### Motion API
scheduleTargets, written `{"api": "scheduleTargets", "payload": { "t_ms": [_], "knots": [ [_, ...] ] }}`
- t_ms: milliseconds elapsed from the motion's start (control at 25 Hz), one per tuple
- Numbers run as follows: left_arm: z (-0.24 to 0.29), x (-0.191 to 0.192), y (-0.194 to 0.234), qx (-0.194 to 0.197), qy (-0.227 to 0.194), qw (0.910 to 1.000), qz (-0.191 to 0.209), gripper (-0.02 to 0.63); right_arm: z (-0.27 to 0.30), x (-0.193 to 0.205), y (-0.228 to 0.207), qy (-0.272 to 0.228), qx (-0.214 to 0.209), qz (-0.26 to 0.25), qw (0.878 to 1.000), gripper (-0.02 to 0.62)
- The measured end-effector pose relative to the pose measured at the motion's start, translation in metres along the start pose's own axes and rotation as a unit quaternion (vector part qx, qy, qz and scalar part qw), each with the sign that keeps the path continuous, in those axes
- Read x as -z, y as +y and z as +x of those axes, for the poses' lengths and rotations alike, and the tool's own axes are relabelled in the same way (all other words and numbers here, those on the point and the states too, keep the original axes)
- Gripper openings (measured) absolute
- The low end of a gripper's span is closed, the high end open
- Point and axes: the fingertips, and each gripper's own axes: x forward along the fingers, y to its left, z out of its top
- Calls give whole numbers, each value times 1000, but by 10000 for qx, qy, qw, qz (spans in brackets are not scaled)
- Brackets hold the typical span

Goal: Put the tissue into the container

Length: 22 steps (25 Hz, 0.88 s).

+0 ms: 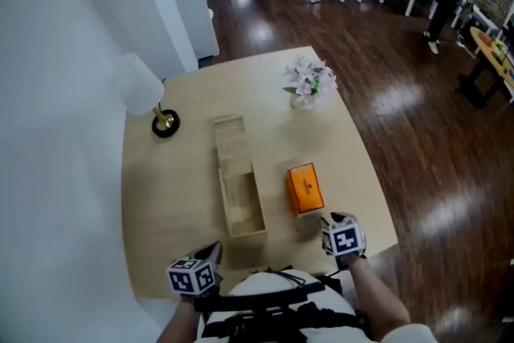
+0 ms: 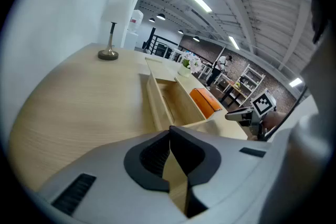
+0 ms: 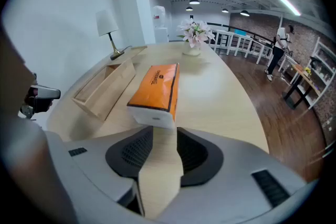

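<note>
Judging by eye, the narrowly parted, empty jaws of the right gripper [image 3: 164, 137] should probably be opened wider before being eased around the near end of the tissue pack [image 3: 155, 88], laid on the table [image 1: 161, 189] just beside the wooden container [image 1: 246, 232], with the left gripper [image 2: 170, 135] shut on nothing.

The table [image 1: 161, 189] is of pale wood with a fine grain, matt and smooth. The container [image 1: 247, 232] in the middle of the frame is of light bare wood, also matt. The tissue pack [image 3: 155, 89] has an orange wrap with a slight shine, like thin plastic. At upper left, the lamp shade [image 1: 138, 84] looks matt white and the lamp base [image 1: 165, 123] looks like shiny golden metal. The floor [image 1: 418, 132] is dark glossy wood. The left gripper [image 2: 169, 131] and the right gripper [image 3: 164, 134] have grey matt plastic shells with dark ribbed pads [image 3: 137, 152].
</note>
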Motion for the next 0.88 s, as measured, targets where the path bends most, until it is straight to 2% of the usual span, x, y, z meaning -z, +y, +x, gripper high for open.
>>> {"api": "scheduleTargets", "payload": {
  "t_ms": [160,320,400,600,680,800,880],
  "knots": [
    [8,-23,-15,207,-152,9996,65,3,-1,-34,-1,-200,-107,112,9997,205],
    [6,-35,-30,422,-291,9987,52,5,0,-55,7,-345,-419,235,9983,257],
    [5,-37,-37,528,-303,9981,27,31,3,-63,12,-368,-524,220,9977,276],
    [2,-41,-51,722,-356,9967,92,117,16,-80,20,-302,-586,23,9978,324],
    [0,-43,-55,753,-391,9963,164,123,22,-85,21,-278,-599,-11,9978,345],
    [-2,-46,-57,757,-467,9958,211,123,32,-94,21,-249,-550,-116,9981,427],
    [-3,-46,-56,745,-503,9957,207,123,40,-98,20,-194,-522,-133,9984,455]
  ]
}}
